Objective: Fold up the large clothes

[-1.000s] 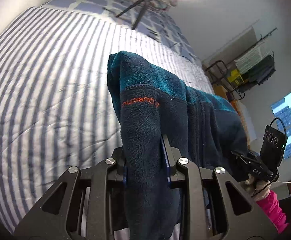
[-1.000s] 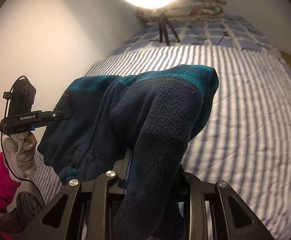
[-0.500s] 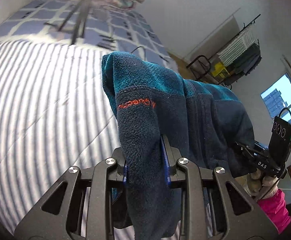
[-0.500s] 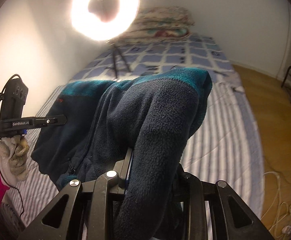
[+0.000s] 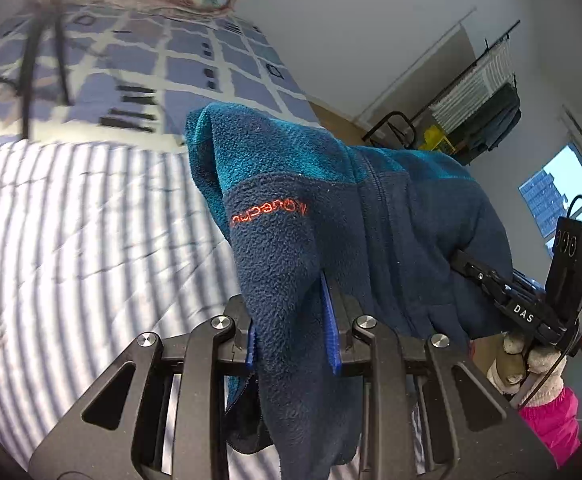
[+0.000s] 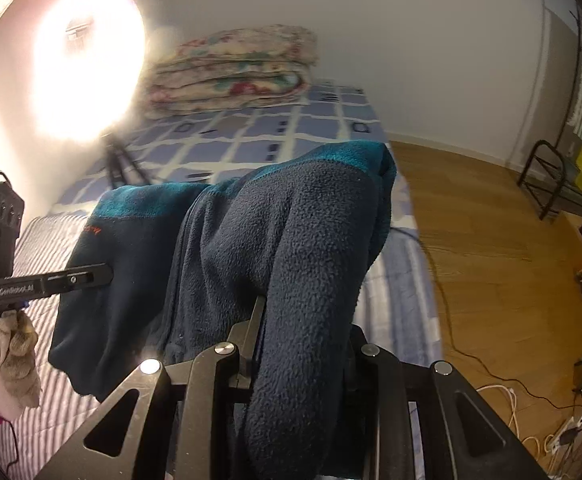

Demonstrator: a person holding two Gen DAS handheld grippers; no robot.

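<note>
Both tongs, left and right, have swung toward the pillows, still clamped on the fleece jacket.

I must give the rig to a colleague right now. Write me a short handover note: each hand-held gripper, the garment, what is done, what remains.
Left hand-held gripper: shut on the fleece jacket, near the orange logo.
Right hand-held gripper: shut on the same jacket at its other side.
Jacket: held up in the air between both, hanging above the striped bed cover, not laid flat.
Done: jacket picked up by two points.
Left: lay it flat on the bed, then make every fold; no fold is visible yet.
</note>
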